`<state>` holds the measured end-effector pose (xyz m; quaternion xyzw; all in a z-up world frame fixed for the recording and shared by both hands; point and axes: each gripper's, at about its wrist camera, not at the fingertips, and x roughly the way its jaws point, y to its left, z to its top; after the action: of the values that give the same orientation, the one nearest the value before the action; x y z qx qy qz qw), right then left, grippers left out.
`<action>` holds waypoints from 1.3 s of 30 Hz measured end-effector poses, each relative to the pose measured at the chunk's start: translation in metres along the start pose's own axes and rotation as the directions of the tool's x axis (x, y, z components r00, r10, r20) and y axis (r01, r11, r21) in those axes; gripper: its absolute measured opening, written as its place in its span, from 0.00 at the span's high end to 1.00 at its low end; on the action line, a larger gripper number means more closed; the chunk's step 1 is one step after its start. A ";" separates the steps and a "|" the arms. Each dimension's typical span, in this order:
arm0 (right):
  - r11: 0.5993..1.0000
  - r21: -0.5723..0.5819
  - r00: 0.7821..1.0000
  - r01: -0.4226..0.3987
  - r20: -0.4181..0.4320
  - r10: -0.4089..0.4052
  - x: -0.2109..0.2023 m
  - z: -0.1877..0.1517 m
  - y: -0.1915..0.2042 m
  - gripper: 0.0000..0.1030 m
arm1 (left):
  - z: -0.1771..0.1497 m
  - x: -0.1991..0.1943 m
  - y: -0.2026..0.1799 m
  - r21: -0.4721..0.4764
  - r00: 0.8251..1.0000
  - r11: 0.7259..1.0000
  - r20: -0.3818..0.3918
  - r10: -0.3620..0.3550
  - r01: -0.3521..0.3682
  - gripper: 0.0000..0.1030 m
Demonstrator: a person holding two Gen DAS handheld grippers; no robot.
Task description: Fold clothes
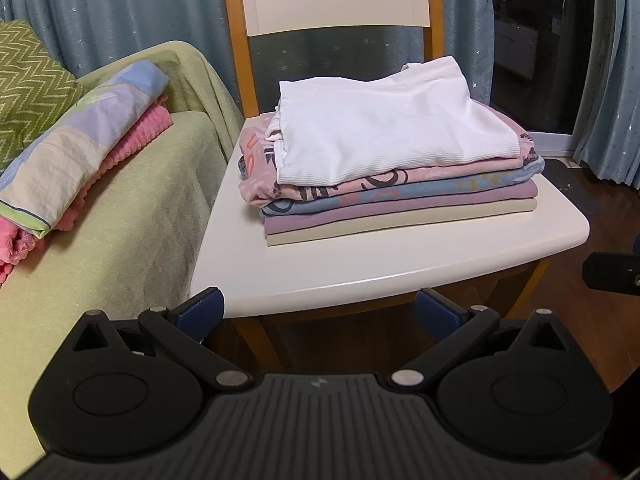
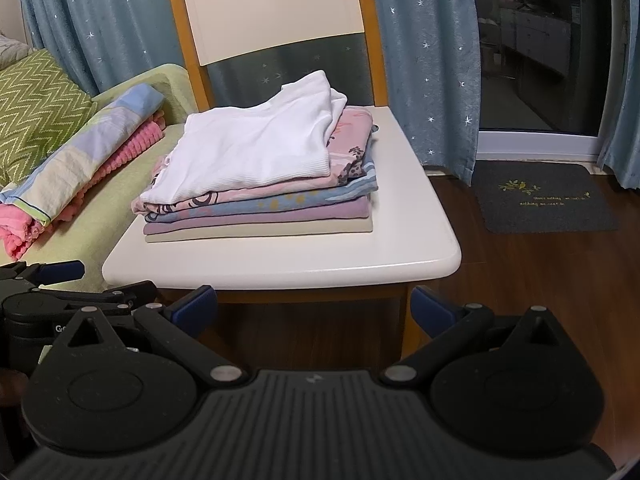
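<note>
A stack of folded clothes (image 1: 396, 184) lies on the white seat of a chair (image 1: 400, 268). A folded white top (image 1: 384, 128) is uppermost, over pink patterned, blue, purple and beige pieces. The stack also shows in the right wrist view (image 2: 260, 184), with the white top (image 2: 256, 148) and the chair seat (image 2: 300, 264). My left gripper (image 1: 320, 308) is open and empty, held in front of and below the seat's front edge. My right gripper (image 2: 314, 306) is open and empty, also in front of the seat. The left gripper (image 2: 60, 276) shows at the left of the right wrist view.
A bed with a light green cover (image 1: 120, 220) stands left of the chair, with a folded patchwork cloth over pink fabric (image 1: 80, 152) and a green zigzag pillow (image 1: 32, 88). Blue star curtains (image 2: 424, 60), a dark glass door and a grey doormat (image 2: 540, 196) are on the right.
</note>
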<state>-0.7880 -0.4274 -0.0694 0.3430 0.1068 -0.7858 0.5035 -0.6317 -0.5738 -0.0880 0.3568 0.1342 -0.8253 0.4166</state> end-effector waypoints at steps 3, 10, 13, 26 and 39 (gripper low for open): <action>1.000 0.001 1.000 0.001 -0.003 -0.001 0.001 -0.001 0.000 0.01 | 0.000 0.000 0.000 0.000 1.000 1.000 -0.001 0.003 -0.003 0.01; 1.000 0.000 1.000 0.000 -0.003 0.000 0.001 -0.001 0.001 0.01 | -0.001 -0.001 0.001 0.000 1.000 1.000 0.003 0.012 -0.012 0.01; 1.000 0.000 1.000 0.000 -0.003 0.000 0.002 -0.001 0.001 0.01 | -0.001 -0.002 0.001 -0.002 1.000 1.000 0.003 0.012 -0.012 0.01; 1.000 -0.007 1.000 -0.001 0.004 0.001 0.000 0.002 0.001 0.01 | -0.002 -0.004 0.005 -0.031 1.000 1.000 -0.003 0.006 -0.006 0.01; 1.000 -0.018 1.000 -0.002 0.015 0.002 -0.003 0.009 0.006 0.01 | -0.002 -0.005 0.005 -0.033 1.000 0.999 -0.003 0.000 0.000 0.01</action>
<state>-0.7863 -0.4327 -0.0604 0.3329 0.1098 -0.7867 0.5081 -0.6246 -0.5731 -0.0858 0.3511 0.1484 -0.8225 0.4222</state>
